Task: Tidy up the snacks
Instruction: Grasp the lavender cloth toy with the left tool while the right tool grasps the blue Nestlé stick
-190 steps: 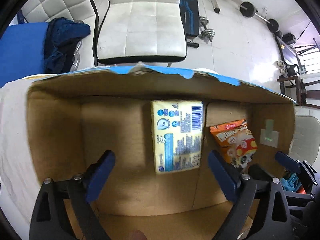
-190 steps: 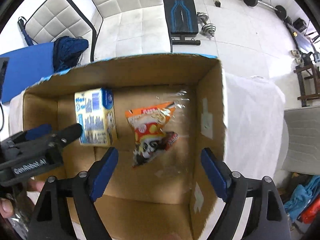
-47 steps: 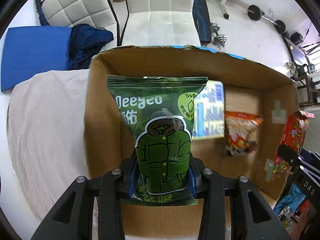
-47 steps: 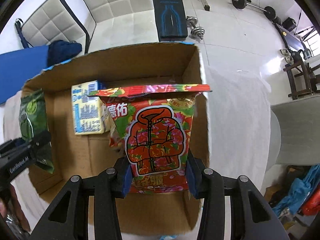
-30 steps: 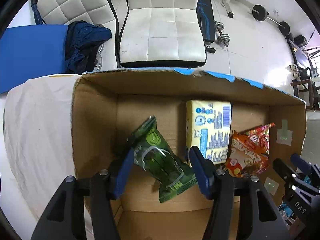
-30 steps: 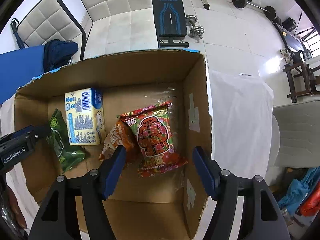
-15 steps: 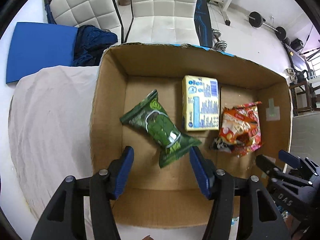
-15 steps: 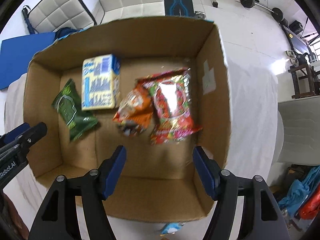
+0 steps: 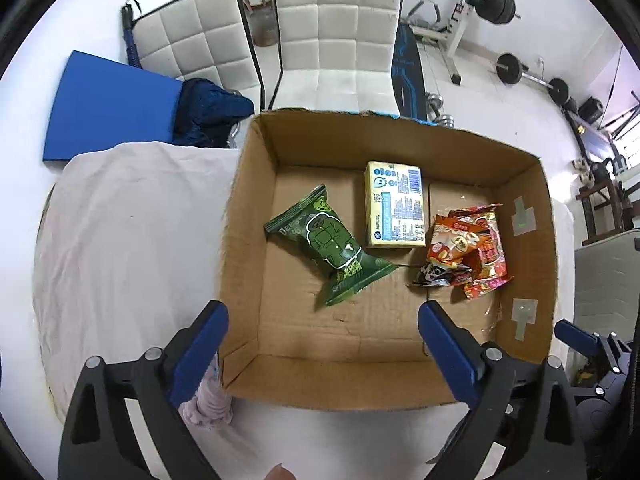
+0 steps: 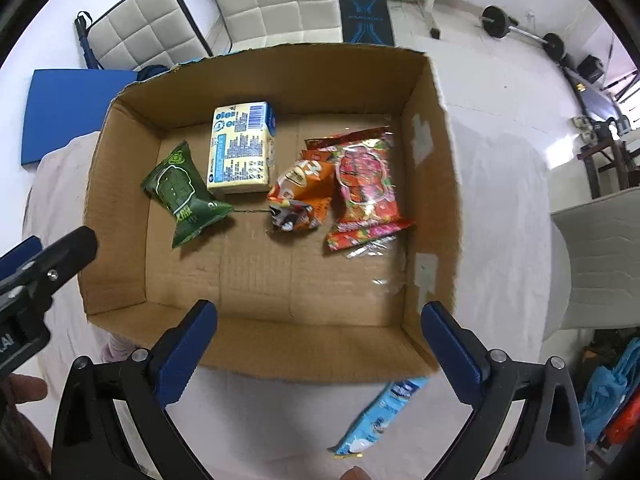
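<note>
Four snacks lie in the cardboard box (image 10: 432, 184): green packet (image 10: 182, 192), yellow carton (image 10: 240, 154), orange packet (image 10: 302, 194) half under the red packet (image 10: 366, 188). Left tool (image 9: 322, 338) and right tool (image 10: 318, 334) gape empty. Outside, a light-blue sachet (image 10: 378, 416) lies on the worktop, print unreadable.

Beyond my table's white cloth (image 9: 120, 216) I see two white quilted chairs (image 9: 340, 36) on a glossy white floor (image 10: 500, 80). A blue mat (image 9: 108, 108), a weight bench (image 10: 362, 8) and barbells (image 9: 528, 76) stand behind them.
</note>
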